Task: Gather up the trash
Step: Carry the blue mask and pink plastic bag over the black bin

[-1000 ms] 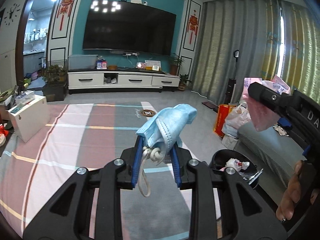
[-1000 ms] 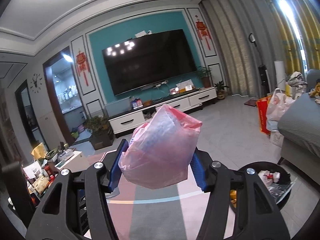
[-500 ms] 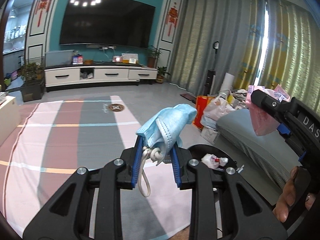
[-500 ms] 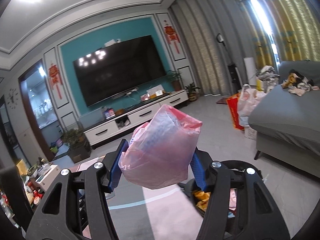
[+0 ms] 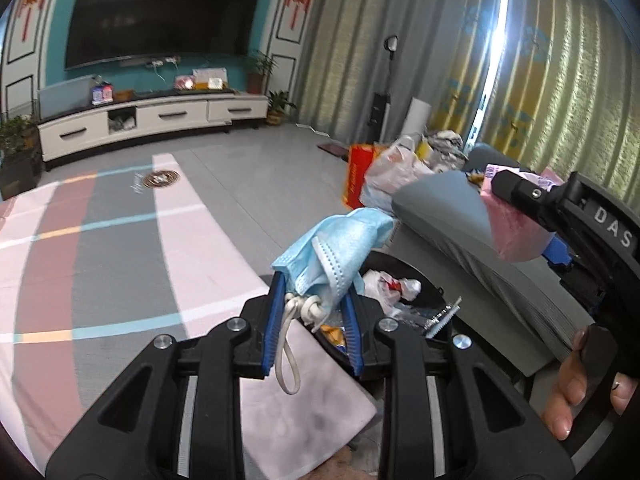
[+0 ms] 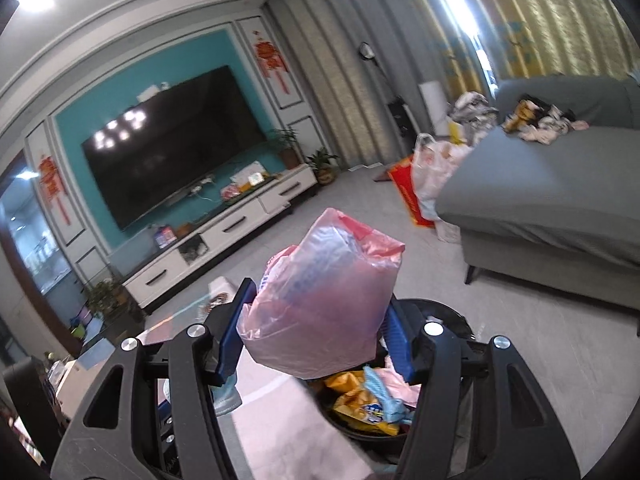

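Both pieces of trash are in hand and the delivery step is under way, with the black waste bin [image 5: 416, 280] as the landmark. The left gripper [image 5: 312, 312] pinches a crumpled blue face mask [image 5: 336, 246] between its blue pads, the white ear loop [image 5: 289, 352] dangling below the jaws. In the left wrist view the mask sits over the near rim of the bin, just short of the opening, where white wrappers and a clear plastic piece already lie.

The right gripper [image 6: 316, 328] clamps a pink plastic bag [image 6: 320, 300] with something blue and white showing through it; its jaws stand about half spread because the bag is bulky. In the right wrist view the bag hangs above and in front of the waste bin [image 6: 460, 320], whose mouth shows yellow snack packets and more pink plastic. From the left wrist view the same right gripper [image 5: 516, 208] appears to the right of the bin, above the grey sofa [image 5: 460, 216] edge, with a hand [image 5: 576, 384] on its handle.

The striped rug [image 5: 120, 240] ends just beside the bin on its left.

Judging from this, the step is the carry to the bin, nearly finished. The next move calls for bringing each load squarely over the opening, then spreading the jaws. The mask's loop could snag on a pad, and the light bag may cling, so a small shake might be needed.
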Tool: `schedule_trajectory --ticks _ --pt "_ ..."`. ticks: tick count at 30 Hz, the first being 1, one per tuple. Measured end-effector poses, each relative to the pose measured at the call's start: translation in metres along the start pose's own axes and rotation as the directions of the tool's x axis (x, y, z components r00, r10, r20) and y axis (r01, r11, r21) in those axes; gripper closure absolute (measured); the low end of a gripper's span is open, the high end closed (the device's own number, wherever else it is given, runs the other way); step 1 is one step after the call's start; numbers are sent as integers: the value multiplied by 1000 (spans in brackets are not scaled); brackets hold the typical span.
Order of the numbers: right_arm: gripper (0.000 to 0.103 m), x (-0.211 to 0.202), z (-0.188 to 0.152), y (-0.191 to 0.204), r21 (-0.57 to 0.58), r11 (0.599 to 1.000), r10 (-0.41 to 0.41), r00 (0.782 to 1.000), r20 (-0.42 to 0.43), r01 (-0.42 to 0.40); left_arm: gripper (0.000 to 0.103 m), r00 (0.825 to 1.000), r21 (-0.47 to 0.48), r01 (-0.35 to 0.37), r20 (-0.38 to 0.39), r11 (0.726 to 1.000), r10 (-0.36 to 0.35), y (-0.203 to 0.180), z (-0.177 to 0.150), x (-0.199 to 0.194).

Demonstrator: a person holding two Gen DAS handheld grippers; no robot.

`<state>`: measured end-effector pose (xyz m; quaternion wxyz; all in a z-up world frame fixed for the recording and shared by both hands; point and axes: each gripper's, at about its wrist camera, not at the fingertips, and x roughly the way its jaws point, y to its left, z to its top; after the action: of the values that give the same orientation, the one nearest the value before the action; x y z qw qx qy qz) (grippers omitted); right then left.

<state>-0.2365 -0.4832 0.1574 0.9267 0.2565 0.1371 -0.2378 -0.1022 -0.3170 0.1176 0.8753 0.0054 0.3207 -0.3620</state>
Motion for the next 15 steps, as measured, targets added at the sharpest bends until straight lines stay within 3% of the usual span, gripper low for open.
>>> schedule_trajectory --ticks 9,15 --pt "44 35 -11 -35 84 991 -98 992 -78 105 74 989 -1 69 -128 998 -69 -21 -6 54" --pt "44 61 -19 -58 143 984 -84 987 -134 103 74 974 -16 96 -207 995 -97 -30 -12 91"
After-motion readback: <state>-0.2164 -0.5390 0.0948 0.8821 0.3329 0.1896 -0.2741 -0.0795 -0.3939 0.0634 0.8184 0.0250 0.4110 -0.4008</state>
